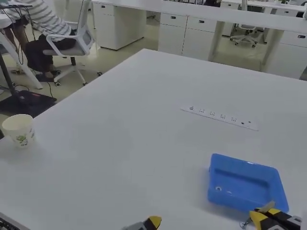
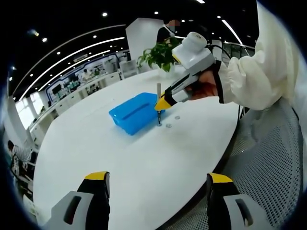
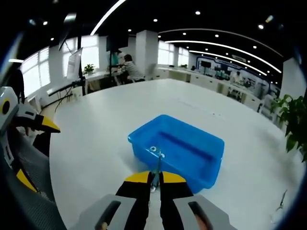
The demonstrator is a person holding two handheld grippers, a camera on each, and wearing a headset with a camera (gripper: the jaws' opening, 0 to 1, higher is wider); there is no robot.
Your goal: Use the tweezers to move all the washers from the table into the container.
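The blue container [image 1: 242, 184] sits on the white table [image 1: 120, 143] at the near right. My right gripper [image 1: 268, 218] [image 3: 154, 184] is just in front of it, shut on thin metal tweezers [image 3: 157, 167] [image 2: 159, 103] that point at the container's [image 3: 177, 148] near wall. A small ring [image 3: 153, 149] shows right at the tweezer tips; I cannot tell if it is held. Two washers [image 2: 168, 125] lie on the table beside the container [image 2: 136, 112]. My left gripper [image 2: 158, 184] [image 1: 148, 223] hangs open off the table's near edge, holding nothing.
A paper cup [image 1: 18, 129] stands at the table's left edge. A white power strip [image 1: 220, 116] lies beyond the container. A person sits on an office chair [image 1: 72, 43] at the far left. A perforated chair seat [image 2: 268, 163] lies under the right arm.
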